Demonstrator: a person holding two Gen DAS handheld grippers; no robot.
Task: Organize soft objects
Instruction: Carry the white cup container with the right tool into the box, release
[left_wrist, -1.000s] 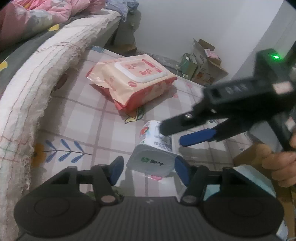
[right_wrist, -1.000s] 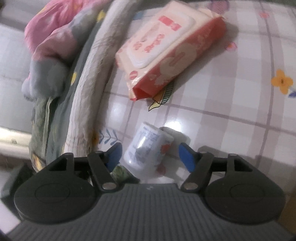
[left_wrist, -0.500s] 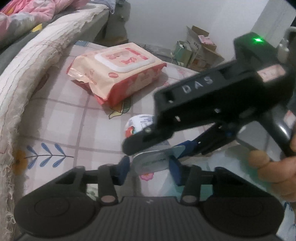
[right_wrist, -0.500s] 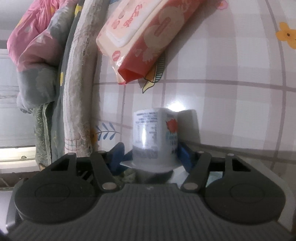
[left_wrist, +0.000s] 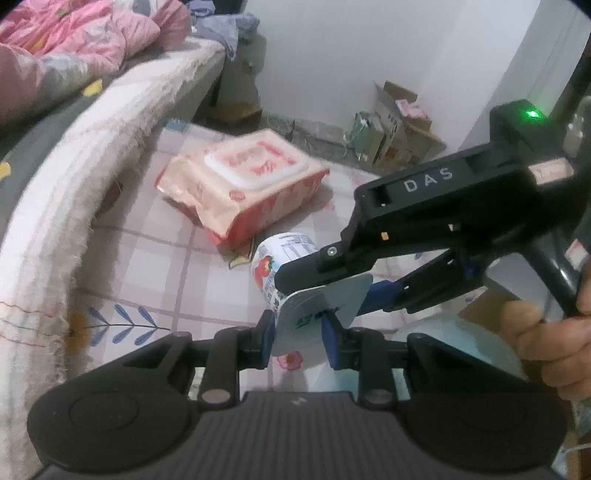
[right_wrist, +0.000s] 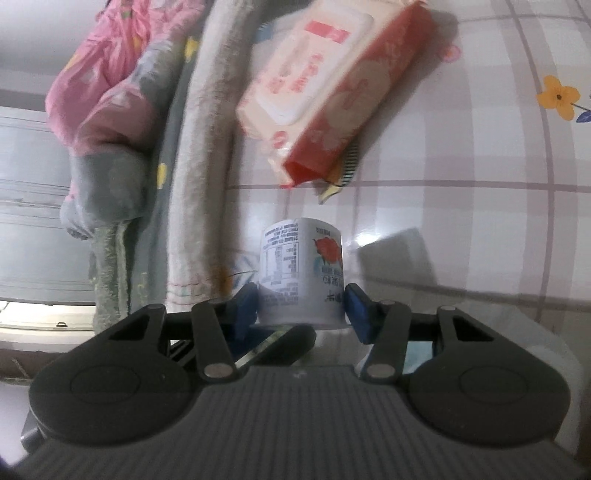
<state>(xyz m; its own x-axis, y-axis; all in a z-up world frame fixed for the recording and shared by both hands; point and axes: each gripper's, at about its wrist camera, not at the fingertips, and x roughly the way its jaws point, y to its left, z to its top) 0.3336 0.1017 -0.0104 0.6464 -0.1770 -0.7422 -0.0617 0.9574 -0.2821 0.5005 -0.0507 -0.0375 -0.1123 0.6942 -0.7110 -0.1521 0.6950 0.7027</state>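
Between the blue pads at the bottom of the left wrist view, the foil lid rim of a small white yogurt cup (left_wrist: 291, 273) is being pinched: the left gripper (left_wrist: 298, 330) has just been closing and its jaws are now pressing on that thin, silvery lid edge. The cup itself is a squat, smooth plastic cylinder with a red fruit picture and fine printed text, lying tilted on its side. The right gripper (right_wrist: 301, 308), black and ribbed with blue rubber pads, has also been closing, and its jaws are clamping the cup's body near the lid end from both sides; in the left view it is reaching in from the right, held by a hand (left_wrist: 546, 343). Beneath them, a glossy checked tablecloth (right_wrist: 461, 229) printed with small flowers and leaves is covering the surface. Just beyond the cup, a soft, crinkly pink-and-red wet wipes pack (left_wrist: 243, 188) with a white hard flap lid is lying flat. Along the left, a frayed cream mattress edge (left_wrist: 74, 177) is curving away, with a puffy pink quilt (left_wrist: 81, 40) bunched on top. Farthest off, cardboard boxes (left_wrist: 395, 129) are standing against a white wall
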